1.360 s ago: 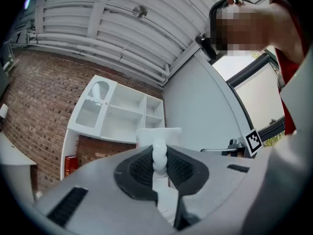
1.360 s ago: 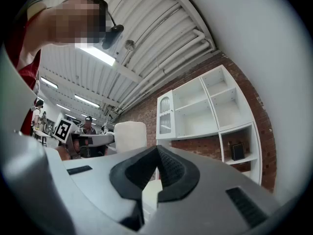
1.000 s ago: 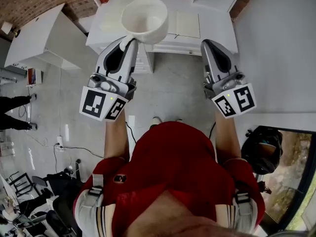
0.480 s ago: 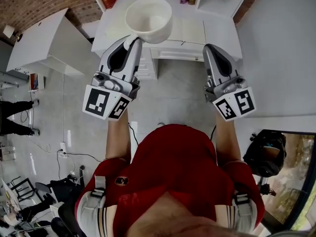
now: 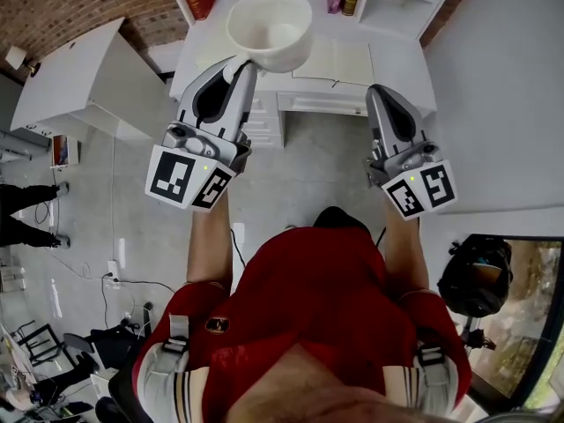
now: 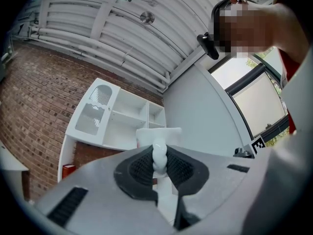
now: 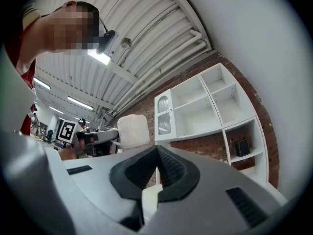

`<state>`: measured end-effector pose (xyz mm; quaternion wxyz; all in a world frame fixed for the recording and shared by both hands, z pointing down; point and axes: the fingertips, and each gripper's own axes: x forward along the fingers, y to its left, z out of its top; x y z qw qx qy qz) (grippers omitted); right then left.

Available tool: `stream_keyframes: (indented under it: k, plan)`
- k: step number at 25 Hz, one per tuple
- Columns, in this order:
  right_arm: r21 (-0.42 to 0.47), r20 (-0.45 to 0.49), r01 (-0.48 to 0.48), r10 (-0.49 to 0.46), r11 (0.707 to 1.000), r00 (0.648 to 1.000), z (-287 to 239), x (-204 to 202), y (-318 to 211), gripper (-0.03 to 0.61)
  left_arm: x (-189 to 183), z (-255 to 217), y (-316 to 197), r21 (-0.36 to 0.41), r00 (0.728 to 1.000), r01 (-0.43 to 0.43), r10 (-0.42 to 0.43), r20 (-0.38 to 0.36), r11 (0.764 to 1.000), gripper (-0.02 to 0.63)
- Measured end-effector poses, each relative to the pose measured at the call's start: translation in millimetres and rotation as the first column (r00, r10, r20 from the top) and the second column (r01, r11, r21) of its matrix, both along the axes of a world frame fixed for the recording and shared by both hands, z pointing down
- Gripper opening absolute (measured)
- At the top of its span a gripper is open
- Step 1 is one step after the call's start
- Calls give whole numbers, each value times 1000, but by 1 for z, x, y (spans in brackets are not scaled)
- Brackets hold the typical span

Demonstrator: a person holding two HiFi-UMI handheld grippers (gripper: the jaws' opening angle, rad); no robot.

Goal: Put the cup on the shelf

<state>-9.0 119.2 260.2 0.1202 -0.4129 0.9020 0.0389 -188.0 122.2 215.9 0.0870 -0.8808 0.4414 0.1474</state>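
White cup (image 5: 270,29) is clamped by its handle in the left hand-held gripper (image 5: 236,67). The right hand-held gripper (image 5: 381,91) has its jaws together, empty. The shelf (image 5: 388,3) stands ahead of both.

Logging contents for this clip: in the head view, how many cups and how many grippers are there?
cup: 1, white
grippers: 2, left gripper and right gripper
total: 3

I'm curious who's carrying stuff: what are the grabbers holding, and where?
Left gripper holds the cup by its handle, pinched between the fingers. Right gripper holds nothing.
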Motion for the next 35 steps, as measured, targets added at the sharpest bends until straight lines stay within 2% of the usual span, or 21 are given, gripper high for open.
stream_keyframes:
  k: [10, 22, 35]
  plan:
    - [8, 26, 10, -10, 1000, 1000, 3, 11, -55, -3, -4, -2, -52, -2, 999, 34, -34, 12, 999, 46]
    - [33, 65, 51, -53, 998, 996, -3, 43, -209, -3, 28, -10, -189, 1, 998, 52, -52, 34, 999, 46]
    - [34, 74, 105, -107, 994, 992, -1, 87, -364, -3, 62, -25, -332, 21, 992, 115, -115, 44, 993, 46]
